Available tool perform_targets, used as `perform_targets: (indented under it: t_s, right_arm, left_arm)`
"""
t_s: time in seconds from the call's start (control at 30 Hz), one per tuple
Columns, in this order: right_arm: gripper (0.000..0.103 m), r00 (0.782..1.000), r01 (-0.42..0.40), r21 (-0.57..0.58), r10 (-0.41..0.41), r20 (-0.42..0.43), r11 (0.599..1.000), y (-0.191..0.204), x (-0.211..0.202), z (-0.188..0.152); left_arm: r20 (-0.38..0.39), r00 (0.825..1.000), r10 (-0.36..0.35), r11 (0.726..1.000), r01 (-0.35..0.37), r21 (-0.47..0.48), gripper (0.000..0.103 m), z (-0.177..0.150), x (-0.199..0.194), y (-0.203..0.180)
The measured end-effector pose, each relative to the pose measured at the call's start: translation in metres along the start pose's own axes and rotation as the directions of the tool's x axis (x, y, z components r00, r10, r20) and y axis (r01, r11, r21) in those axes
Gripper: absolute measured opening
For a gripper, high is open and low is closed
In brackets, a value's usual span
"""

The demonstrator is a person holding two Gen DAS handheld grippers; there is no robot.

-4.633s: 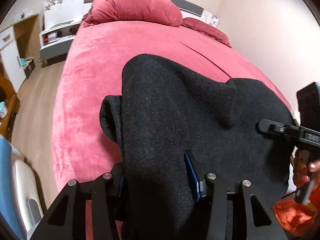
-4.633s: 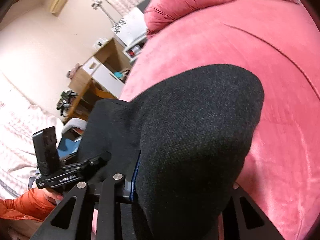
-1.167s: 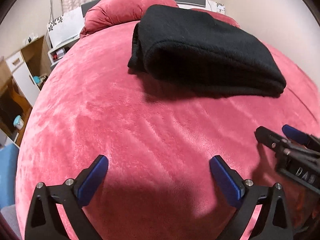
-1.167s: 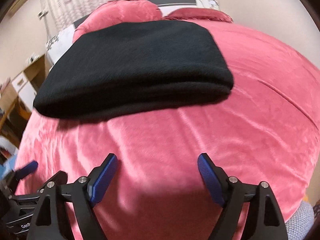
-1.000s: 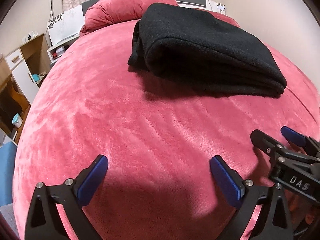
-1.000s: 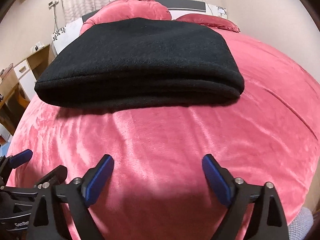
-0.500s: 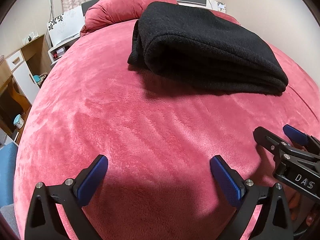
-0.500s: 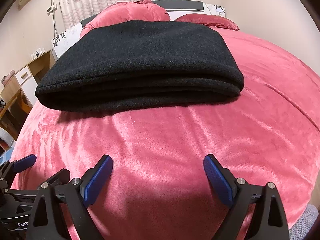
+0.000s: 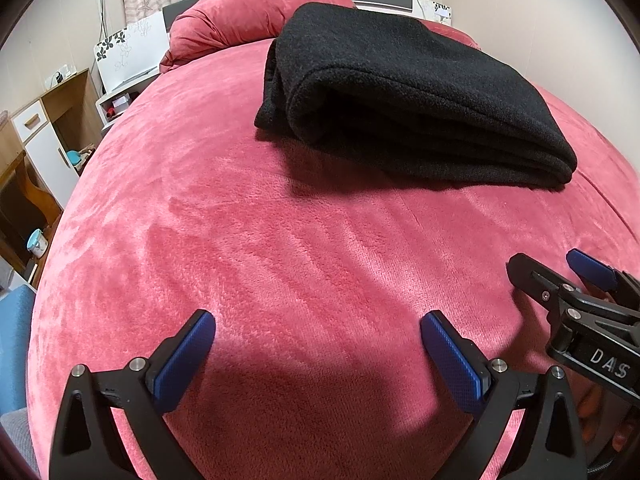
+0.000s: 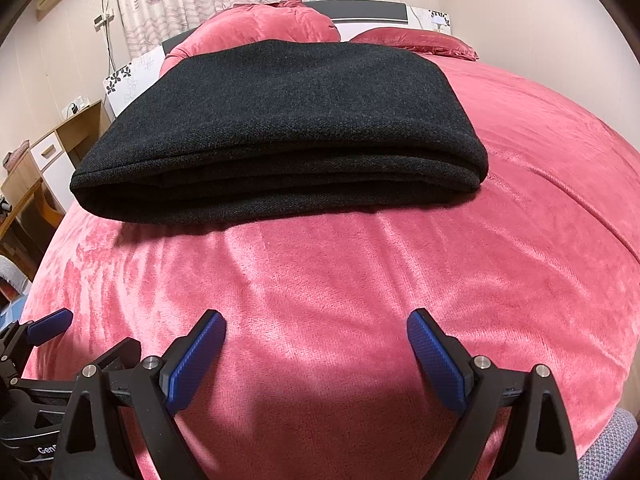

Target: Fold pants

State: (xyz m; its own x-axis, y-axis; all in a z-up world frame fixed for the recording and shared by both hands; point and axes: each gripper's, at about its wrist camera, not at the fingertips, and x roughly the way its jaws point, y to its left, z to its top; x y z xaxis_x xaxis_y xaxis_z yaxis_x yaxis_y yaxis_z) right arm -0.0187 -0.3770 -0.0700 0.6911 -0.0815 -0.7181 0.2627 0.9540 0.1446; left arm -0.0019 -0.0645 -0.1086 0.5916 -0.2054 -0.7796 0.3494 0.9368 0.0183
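Observation:
The black pants (image 9: 404,92) lie folded in a thick flat stack on the pink bed, also shown in the right wrist view (image 10: 280,132). My left gripper (image 9: 318,328) is open and empty, held low over the blanket well short of the pants. My right gripper (image 10: 316,328) is open and empty, also short of the stack's near edge. The right gripper shows at the right edge of the left wrist view (image 9: 560,276). The left gripper shows at the lower left of the right wrist view (image 10: 48,332).
The pink plush bed (image 9: 280,240) fills both views. Pink pillows (image 10: 272,24) and a dark headboard (image 10: 360,10) lie behind the pants. A wooden cabinet and desk (image 9: 44,128) stand left of the bed. A wall is on the right.
4.6 s ago both grippers were shut on the pants; now both are open and drawn back, the pants lying folded. Over the last second hardly anything moves.

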Motion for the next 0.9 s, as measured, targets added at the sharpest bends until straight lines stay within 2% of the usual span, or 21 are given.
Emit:
perform_targets:
  t_s: [0.9]
  right_arm:
    - [0.095,1.000,0.000,-0.001,0.000,0.000,1.000,-0.0006,-0.0001,0.0001]
  left_arm:
    - [0.004,1.000,0.003,1.000,-0.003,0.000,0.103,0.0004,0.0023,0.0009]
